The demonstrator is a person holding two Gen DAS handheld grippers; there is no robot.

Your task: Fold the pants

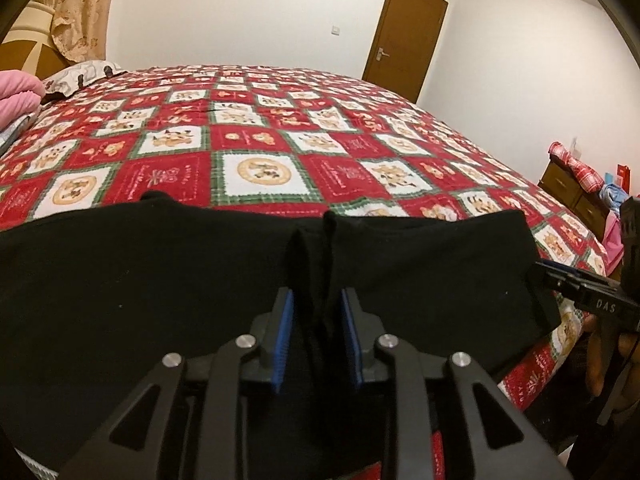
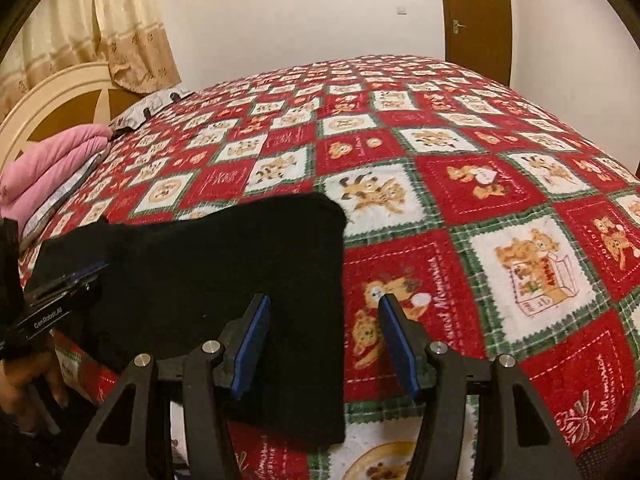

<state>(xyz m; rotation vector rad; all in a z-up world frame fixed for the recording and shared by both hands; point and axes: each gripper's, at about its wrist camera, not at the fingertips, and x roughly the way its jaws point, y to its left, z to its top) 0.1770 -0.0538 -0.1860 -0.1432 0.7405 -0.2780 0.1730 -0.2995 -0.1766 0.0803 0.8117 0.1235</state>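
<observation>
The black pants [image 1: 160,280] lie flat across the near edge of the bed. My left gripper [image 1: 316,300] is shut on a raised ridge of the black fabric, which bunches up between its blue pads [image 1: 285,320]. In the right wrist view the pants [image 2: 220,260] end in a straight right edge. My right gripper [image 2: 324,304] stands open over that edge, the left finger above black cloth and the right finger above the bedspread. The left gripper [image 2: 76,276] shows at the pants' left side. The right gripper [image 1: 560,272] shows at their right end.
A red, white and green patchwork bedspread [image 2: 480,200] covers the bed. Pink pillows [image 2: 48,168] and a headboard [image 2: 60,92] are at the left. A brown door [image 1: 408,32] is behind, and a wooden nightstand [image 1: 576,188] piled with clothes stands at the right.
</observation>
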